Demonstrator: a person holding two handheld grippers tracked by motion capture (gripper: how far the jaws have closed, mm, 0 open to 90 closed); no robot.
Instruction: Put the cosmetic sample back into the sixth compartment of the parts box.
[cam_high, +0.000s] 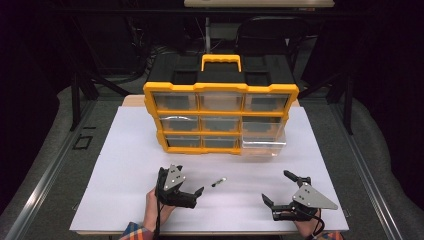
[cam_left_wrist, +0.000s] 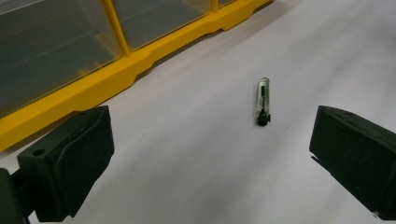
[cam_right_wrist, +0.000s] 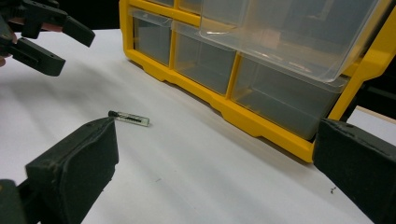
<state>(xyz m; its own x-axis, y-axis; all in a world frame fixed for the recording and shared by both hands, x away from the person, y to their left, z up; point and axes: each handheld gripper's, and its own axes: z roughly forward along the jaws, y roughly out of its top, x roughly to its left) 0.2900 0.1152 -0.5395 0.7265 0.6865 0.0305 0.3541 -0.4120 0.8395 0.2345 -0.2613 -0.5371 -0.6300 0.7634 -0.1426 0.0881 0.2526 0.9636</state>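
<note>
Counting one vial (cam_high: 218, 182), nine drawers (cam_high: 219, 123)

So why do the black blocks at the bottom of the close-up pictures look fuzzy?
In the left gripper view the left claw sits too near the lens, so it blurs while the small vial stays sharp; same for the right claw in the right gripper view; the high view is dim around the white table.

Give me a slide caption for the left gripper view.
Open left tongs frame a small clear vial lying on the white table beside the yellow drawer organizer.
</note>
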